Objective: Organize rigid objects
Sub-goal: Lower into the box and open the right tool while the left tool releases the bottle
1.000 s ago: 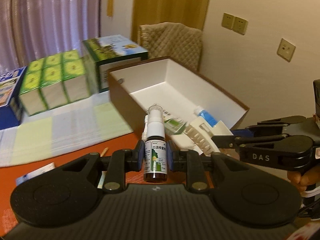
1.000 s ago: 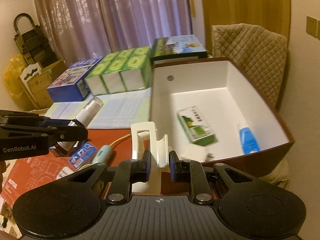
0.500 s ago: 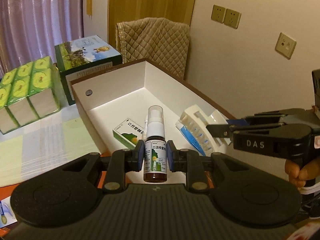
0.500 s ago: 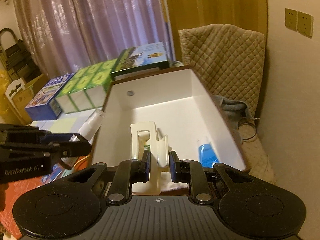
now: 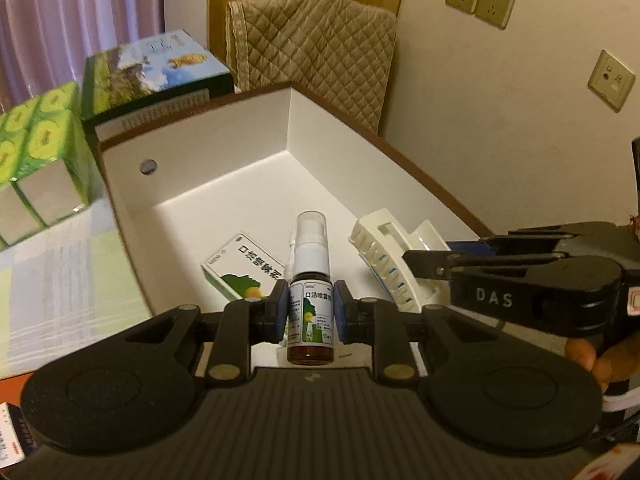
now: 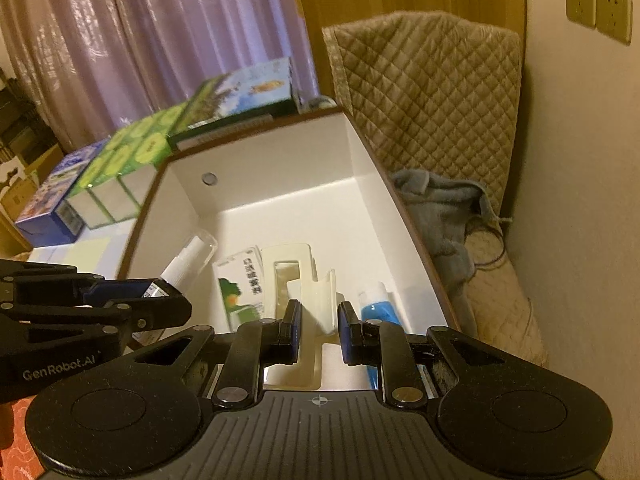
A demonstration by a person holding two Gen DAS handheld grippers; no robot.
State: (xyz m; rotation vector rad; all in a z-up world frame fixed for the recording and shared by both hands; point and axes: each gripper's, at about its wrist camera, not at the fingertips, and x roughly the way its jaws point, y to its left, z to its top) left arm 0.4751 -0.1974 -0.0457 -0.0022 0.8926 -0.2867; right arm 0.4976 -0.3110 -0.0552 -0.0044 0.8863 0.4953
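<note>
Spray bottle (image 5: 310,312) is what we hold in our left gripper (image 5: 310,316), upright, its brown base low and its clear cap up, the fingers (image 5: 279,312) pinching its labelled body from both sides above the open white box (image 5: 224,160). Far left on the counter (image 5: 60,280) we see green cartons (image 5: 36,148) stacked beside a larger green-and-blue box (image 5: 152,68), both standing just behind the white box's brown-edged rim. Inside the white box, a small green-and-white medicine carton (image 5: 240,268) lies flat on the floor, just left of the bottle as the left wrist view shows it. Right of that, our right gripper (image 6: 318,328) carries a cream hair claw clip (image 6: 304,280), its fingers (image 6: 291,328) pinching the clip's handle end while the toothed part hangs over the box interior. In the left wrist view the same clip (image 5: 394,248) shows its teeth, tilted, at the tip of the right gripper (image 5: 432,264). A blue-and-white tube (image 6: 376,308) lies on the box floor near the right wall, partly behind the right finger. Beyond the box stands a chair with a quilted beige cover (image 6: 432,92), a grey cloth (image 6: 440,208) bunched on its seat, and wall sockets (image 5: 480,0) sit on the cream wall at far right.
</note>
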